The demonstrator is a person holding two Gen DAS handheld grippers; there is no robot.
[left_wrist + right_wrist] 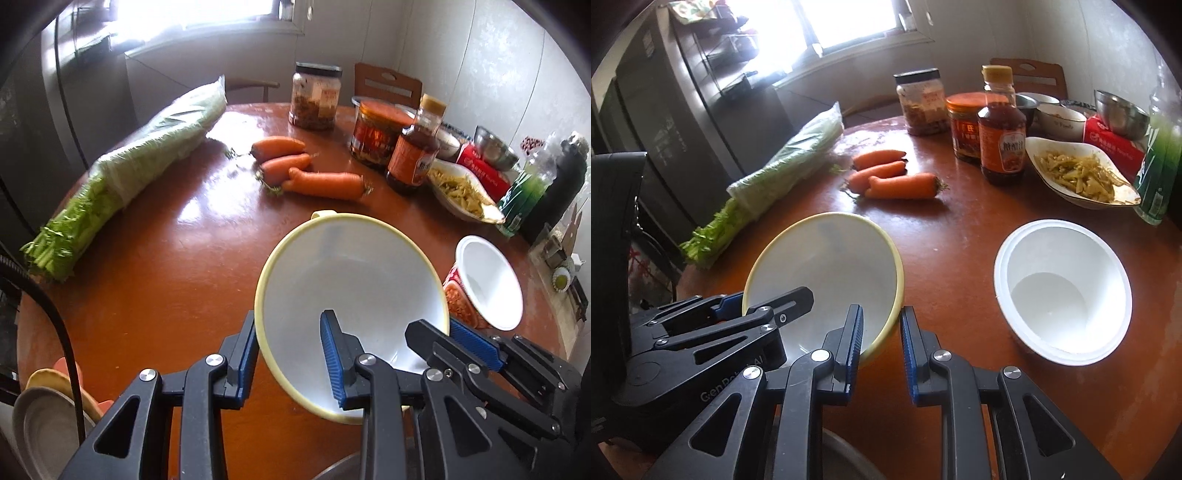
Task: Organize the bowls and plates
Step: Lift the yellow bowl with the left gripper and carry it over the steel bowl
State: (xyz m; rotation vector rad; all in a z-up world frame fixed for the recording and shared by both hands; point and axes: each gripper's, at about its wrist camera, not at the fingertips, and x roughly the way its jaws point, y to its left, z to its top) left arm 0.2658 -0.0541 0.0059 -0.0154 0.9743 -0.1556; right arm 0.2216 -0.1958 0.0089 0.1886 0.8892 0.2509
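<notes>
Two handheld grippers, one bowl: a yellow-rimmed bowl (351,295) w/ white inside is pinched on both sides at the near edge of a round brown table (166,266), tipped toward the window and, by the look of it, just off the surface. The left gripper (290,360) clamps the bowl's left wall, one blue pad inside, one outside. The right gripper (882,347) does the same on the opposite wall, closed on the rim w/ one pad in, one out.

A white bowl (1063,291) sits upright & empty just to the right, well clear of both grippers; in the left view it appears to rest in or against a red patterned bowl (456,299) – can't tell which. Behind: carrots (894,177), bagged celery (122,170), sauce bottle (1001,136), jars, a dish of shredded veg (1082,177).

Step in hand, as I read it: picking up the yellow-rimmed bowl to stack it. Next move prob. calls for levelling it, carrying it right over the white bowl, centring rim over rim, then lowering & releasing both grips together. Risk: uneven release tips it.
</notes>
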